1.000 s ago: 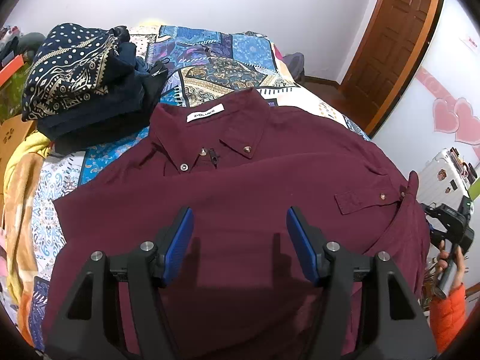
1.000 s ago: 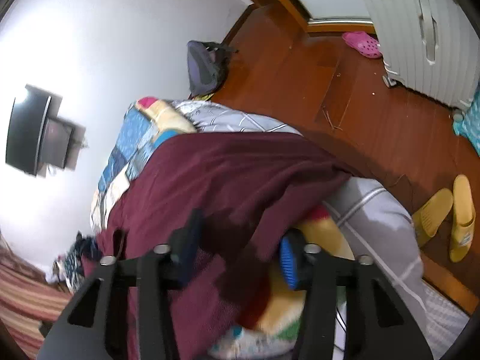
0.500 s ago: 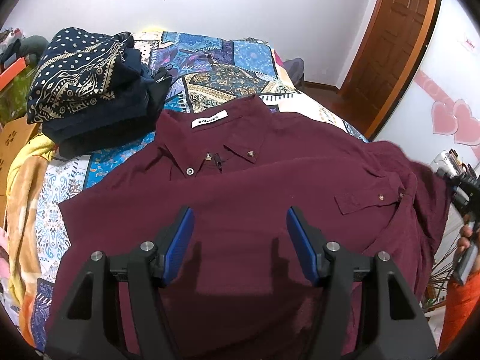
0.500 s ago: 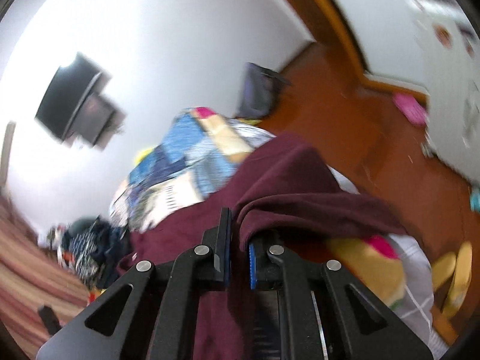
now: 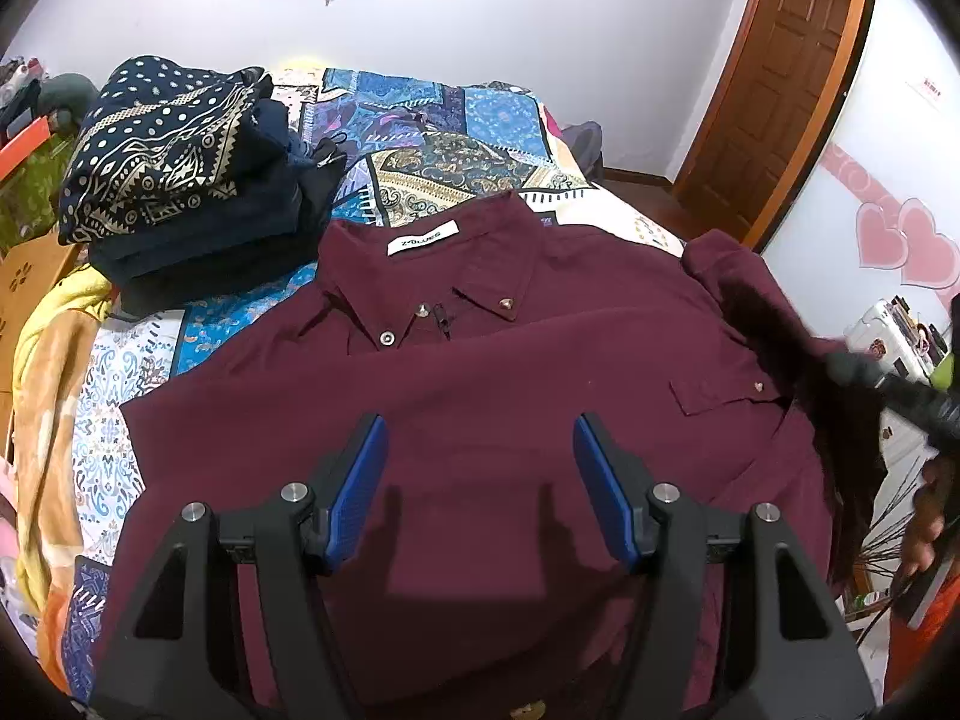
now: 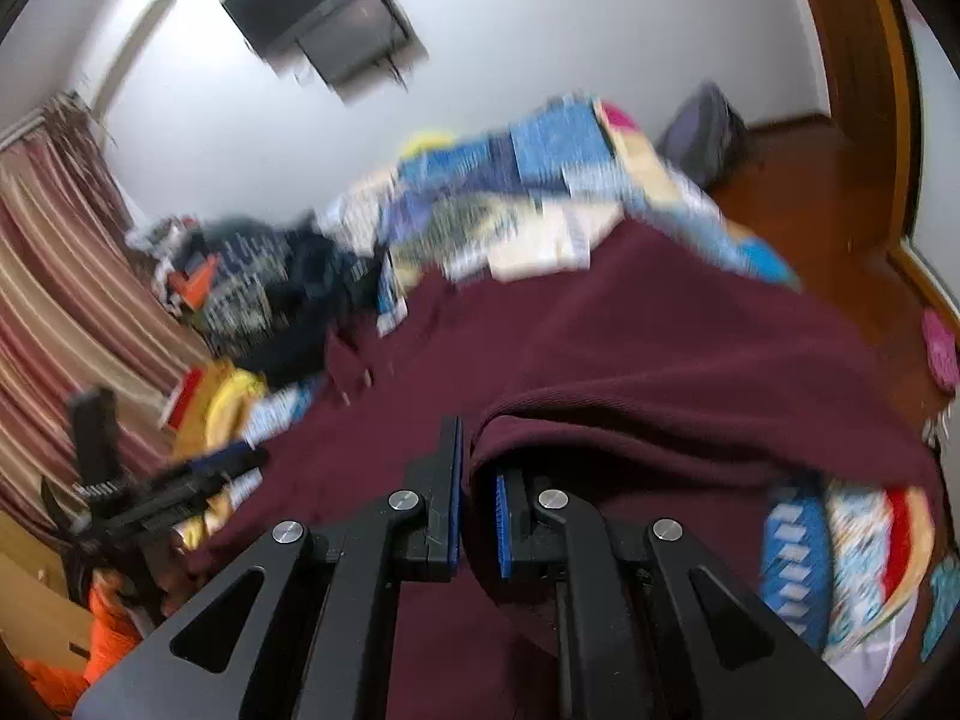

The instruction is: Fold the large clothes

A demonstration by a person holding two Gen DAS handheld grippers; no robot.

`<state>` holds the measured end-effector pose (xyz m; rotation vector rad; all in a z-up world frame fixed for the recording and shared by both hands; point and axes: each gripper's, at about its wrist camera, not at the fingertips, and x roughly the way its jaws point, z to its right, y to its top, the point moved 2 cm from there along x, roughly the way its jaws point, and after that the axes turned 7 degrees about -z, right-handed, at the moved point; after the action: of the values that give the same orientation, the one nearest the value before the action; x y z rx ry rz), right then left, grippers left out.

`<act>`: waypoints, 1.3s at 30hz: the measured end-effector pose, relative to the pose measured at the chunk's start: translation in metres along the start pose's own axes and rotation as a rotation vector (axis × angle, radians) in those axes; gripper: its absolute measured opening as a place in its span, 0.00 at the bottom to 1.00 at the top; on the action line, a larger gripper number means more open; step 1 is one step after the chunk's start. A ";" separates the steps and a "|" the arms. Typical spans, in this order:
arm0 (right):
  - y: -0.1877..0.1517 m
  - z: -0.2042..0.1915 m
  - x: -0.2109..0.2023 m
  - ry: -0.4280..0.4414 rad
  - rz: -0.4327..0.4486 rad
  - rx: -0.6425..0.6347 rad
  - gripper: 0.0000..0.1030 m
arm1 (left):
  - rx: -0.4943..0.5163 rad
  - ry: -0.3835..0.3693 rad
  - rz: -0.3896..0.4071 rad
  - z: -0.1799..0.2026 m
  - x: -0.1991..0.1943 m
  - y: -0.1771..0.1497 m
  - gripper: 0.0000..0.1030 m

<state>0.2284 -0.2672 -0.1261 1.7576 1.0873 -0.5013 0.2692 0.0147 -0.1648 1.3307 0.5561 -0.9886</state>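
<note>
A maroon button-down shirt lies face up on the bed, collar toward the far wall. My left gripper is open and empty, hovering over the shirt's lower front. My right gripper is shut on a fold of the shirt's right side and holds it lifted over the body of the shirt. In the left wrist view that lifted sleeve rises at the right edge, with the right gripper blurred behind it.
A stack of folded dark clothes sits at the back left of the patterned quilt. A wooden door is at the right. A wall TV hangs above the bed. A dark bag lies on the floor.
My right gripper closed on the shirt's right edge and has lifted it up and inward over the shirt. My left gripper stayed open above the shirt front.
</note>
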 end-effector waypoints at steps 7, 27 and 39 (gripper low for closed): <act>-0.010 -0.004 0.008 -0.098 -0.063 -0.018 0.14 | -0.010 0.002 -0.006 -0.003 0.000 -0.002 0.61; -0.016 0.065 -0.076 -0.160 0.114 0.317 0.44 | 0.046 0.036 0.002 0.013 0.001 -0.002 0.61; -0.038 0.154 -0.073 -0.112 0.138 0.687 0.45 | 0.057 0.044 -0.019 0.019 0.009 -0.002 0.61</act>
<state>0.1800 -0.4315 -0.1608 2.3393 0.7466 -0.9527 0.2683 -0.0060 -0.1692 1.4025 0.5784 -0.9990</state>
